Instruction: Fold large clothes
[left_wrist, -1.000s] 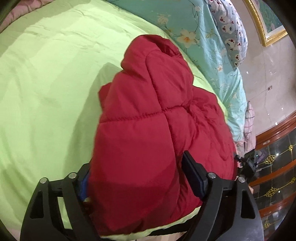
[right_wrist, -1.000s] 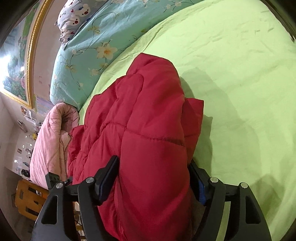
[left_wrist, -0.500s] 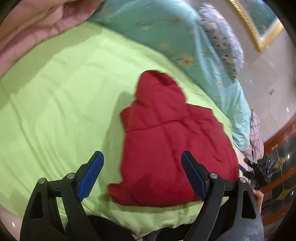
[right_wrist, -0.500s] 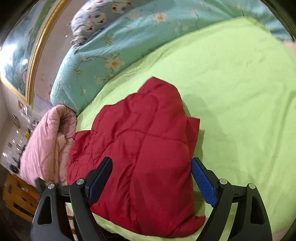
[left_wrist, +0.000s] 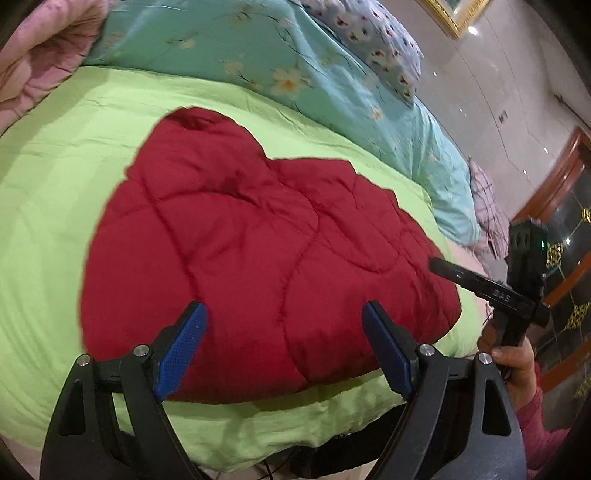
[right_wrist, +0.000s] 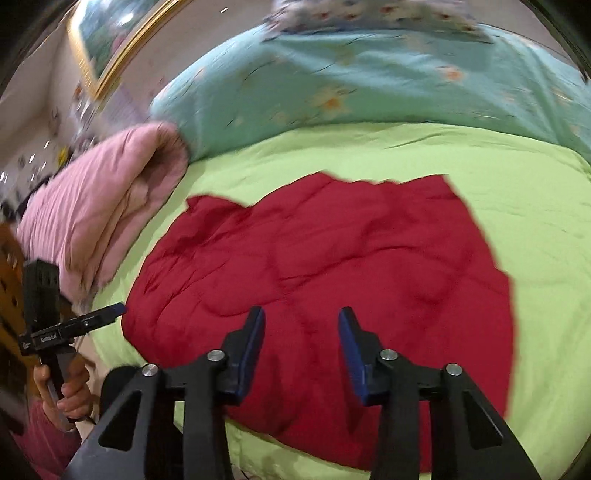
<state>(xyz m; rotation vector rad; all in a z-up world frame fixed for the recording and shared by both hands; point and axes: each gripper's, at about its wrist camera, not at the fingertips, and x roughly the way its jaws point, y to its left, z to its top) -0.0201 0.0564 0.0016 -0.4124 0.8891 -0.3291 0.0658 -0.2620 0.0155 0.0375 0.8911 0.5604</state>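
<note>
The red padded jacket (left_wrist: 258, 266) lies folded on the green bedspread (left_wrist: 55, 192), near its front edge. The left gripper (left_wrist: 284, 343) hovers above it with jaws wide apart and empty. The right gripper (right_wrist: 301, 343) hovers too, its jaws closing on nothing. For the next fold, each gripper should likely pinch one near corner, at about 5 and 7 o'clock, and lift evenly toward 12 o'clock, so the padding does not bunch.

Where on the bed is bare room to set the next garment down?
Bare green sheet lies between the red jacket and the pink quilt, also right of the jacket in the right wrist view. The near edge is crowded.
</note>
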